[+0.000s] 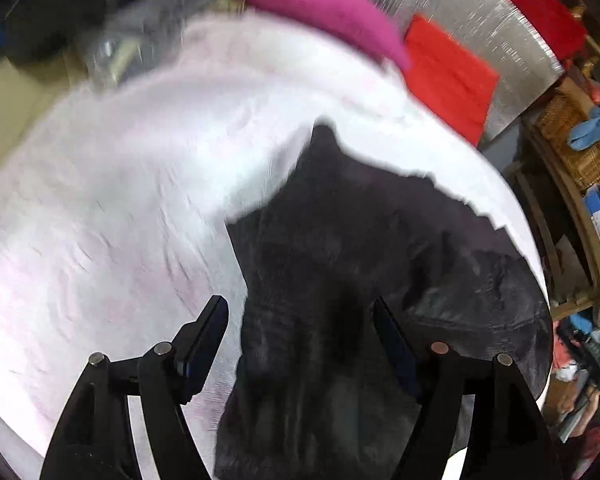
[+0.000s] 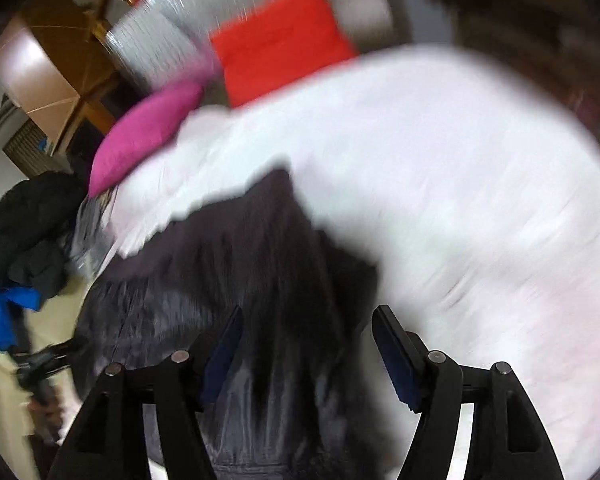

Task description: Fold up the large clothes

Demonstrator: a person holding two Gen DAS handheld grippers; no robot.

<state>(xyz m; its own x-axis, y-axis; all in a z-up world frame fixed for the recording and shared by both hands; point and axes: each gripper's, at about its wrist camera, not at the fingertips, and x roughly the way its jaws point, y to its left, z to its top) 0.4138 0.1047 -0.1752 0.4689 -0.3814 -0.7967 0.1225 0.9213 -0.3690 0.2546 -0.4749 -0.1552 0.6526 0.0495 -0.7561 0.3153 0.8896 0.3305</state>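
Your left gripper (image 1: 300, 316) hangs with its black fingers spread wide, gripping nothing, over a dark charcoal fabric garment (image 1: 340, 264) that runs up between them. Your right gripper (image 2: 308, 320) is likewise spread wide and empty, with the same dark garment (image 2: 260, 264) passing under its left finger (image 2: 224, 344) while the right finger (image 2: 396, 352) sits over a white bed sheet (image 2: 440, 184). The garment lies rumpled on that sheet (image 1: 112, 200), its far end rising to a point toward the middle of the bed. Both views are smeared by motion blur, so whether the fingers touch the cloth cannot be told. Beyond the garment, at the head of the bed, a magenta pillow (image 1: 312, 4) rests beside a red rectangular cushion (image 1: 448, 76). A heap of dark clothing with a blue piece (image 2: 24, 248) sits off the bed's edge in the right wrist view.
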